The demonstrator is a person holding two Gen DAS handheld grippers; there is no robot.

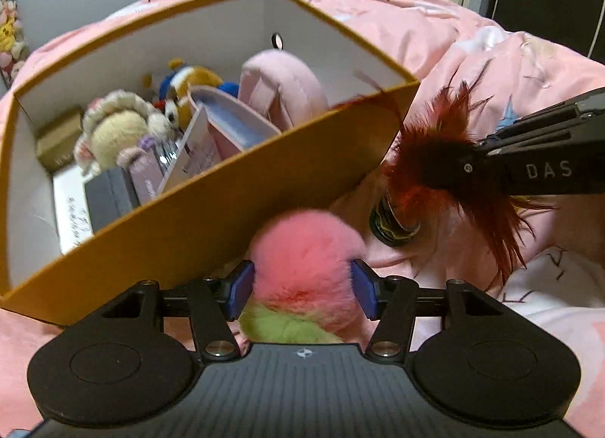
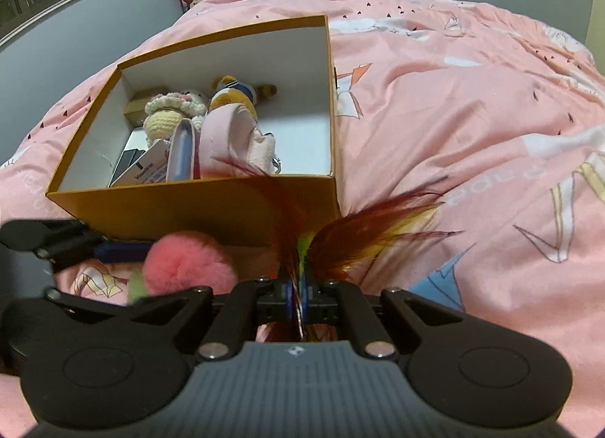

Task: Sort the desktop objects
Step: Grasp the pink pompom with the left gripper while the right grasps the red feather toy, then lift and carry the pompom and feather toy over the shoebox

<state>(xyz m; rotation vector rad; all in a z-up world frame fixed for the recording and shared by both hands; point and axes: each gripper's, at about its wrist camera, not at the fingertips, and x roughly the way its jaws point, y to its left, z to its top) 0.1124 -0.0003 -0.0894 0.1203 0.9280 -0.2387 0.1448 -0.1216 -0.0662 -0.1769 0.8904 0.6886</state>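
left wrist view: left gripper point(image 1: 302, 288), blue pads spread either side of a pink-and-green pompom point(image 1: 304, 260) on the pink bedspread point(image 1: 491, 41), not visibly pressing it. orange box point(image 1: 211, 207) just behind, holding plush toys and cartons. right gripper point(image 1: 477, 146), lettered "das", clenched on a red feather toy point(image 1: 435, 150).

right wrist view: right gripper point(image 2: 297, 296) clamped on feather toy point(image 2: 363, 233); pompom point(image 2: 187, 262) lies before the box point(image 2: 211, 207).

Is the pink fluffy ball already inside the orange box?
No. The pink fluffy ball lies on the pink bedcover outside the orange box, in front of its near wall.
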